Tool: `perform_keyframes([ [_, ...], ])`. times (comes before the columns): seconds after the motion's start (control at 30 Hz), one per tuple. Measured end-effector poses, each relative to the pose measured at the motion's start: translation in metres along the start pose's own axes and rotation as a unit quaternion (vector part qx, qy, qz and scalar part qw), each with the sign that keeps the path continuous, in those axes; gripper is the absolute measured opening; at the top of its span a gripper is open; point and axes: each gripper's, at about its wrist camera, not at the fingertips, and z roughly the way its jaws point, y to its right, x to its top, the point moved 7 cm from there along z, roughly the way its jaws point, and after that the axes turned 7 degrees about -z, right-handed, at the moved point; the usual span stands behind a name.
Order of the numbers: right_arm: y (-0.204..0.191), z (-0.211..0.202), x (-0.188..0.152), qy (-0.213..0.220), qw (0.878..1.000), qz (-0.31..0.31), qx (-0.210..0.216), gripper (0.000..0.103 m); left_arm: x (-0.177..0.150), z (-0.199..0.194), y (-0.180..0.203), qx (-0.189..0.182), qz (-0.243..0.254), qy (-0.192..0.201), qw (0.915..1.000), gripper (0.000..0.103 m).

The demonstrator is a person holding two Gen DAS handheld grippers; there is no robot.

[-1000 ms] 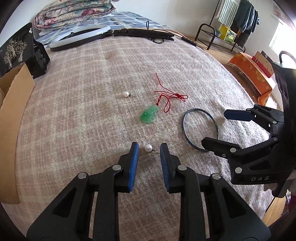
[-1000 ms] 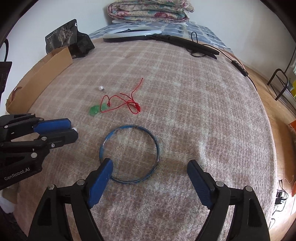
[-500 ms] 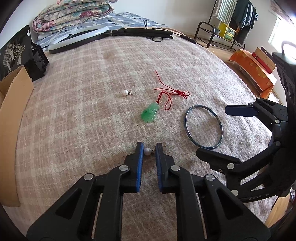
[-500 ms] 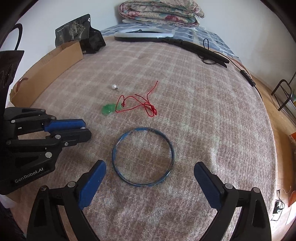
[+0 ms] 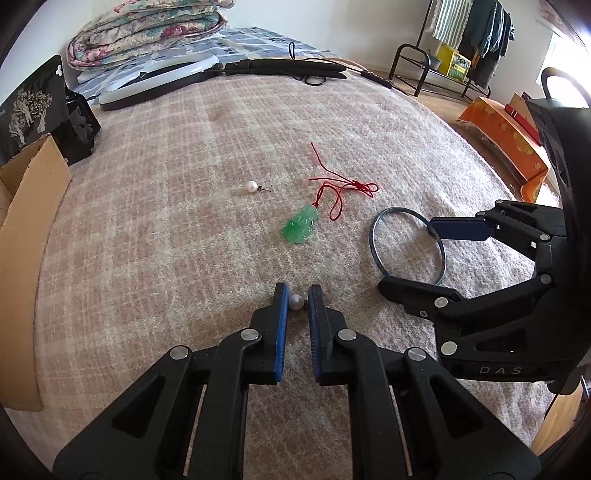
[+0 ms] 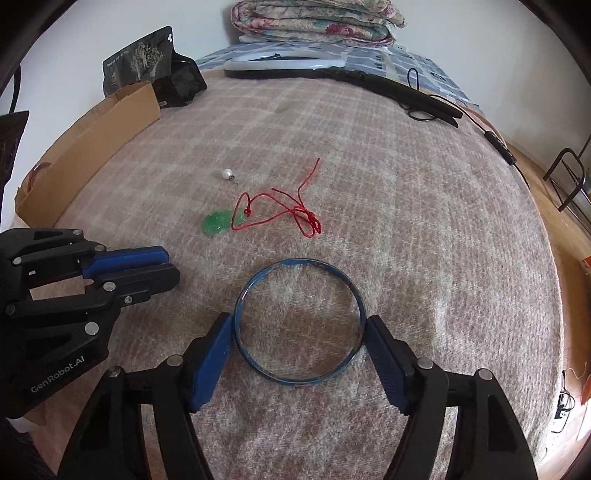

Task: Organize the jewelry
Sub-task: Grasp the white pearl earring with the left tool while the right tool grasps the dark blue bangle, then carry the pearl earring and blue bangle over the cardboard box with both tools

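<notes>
My left gripper (image 5: 297, 301) is shut on a small white pearl earring (image 5: 296, 301), held at the fingertips just over the blanket. A second pearl earring (image 5: 252, 187) lies farther back, also in the right wrist view (image 6: 226, 173). A green jade pendant (image 5: 301, 224) on a red cord (image 5: 340, 192) lies in the middle. My right gripper (image 6: 299, 343) has closed on a blue bangle (image 6: 300, 325), with both pads touching its outer rim. The bangle also shows in the left wrist view (image 5: 406, 247).
Everything lies on a pink checked blanket (image 5: 166, 221) on a bed. A cardboard box (image 5: 22, 236) stands along the left edge, with a black bag (image 5: 40, 110) behind it. A ring light (image 5: 155, 79) and folded quilts (image 5: 147, 33) sit at the back.
My left gripper has closed on the near pearl earring. My right gripper has moved forward around the bangle and closed its fingers onto the rim.
</notes>
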Motion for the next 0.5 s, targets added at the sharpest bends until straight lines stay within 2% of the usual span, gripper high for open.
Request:
perform_keyframes([
  [0.2, -0.002, -0.007, 0.003, 0.000, 1.000, -0.002, -0.005, 0.074, 0.004, -0.012, -0.002, 0.000, -0.006, 0.010, 0.9999, 0.009],
  [0.5, -0.002, -0.038, 0.014, 0.022, 1.000, 0.008, -0.014, 0.074, 0.010, -0.047, -0.012, -0.001, -0.013, 0.038, 0.9992, 0.009],
])
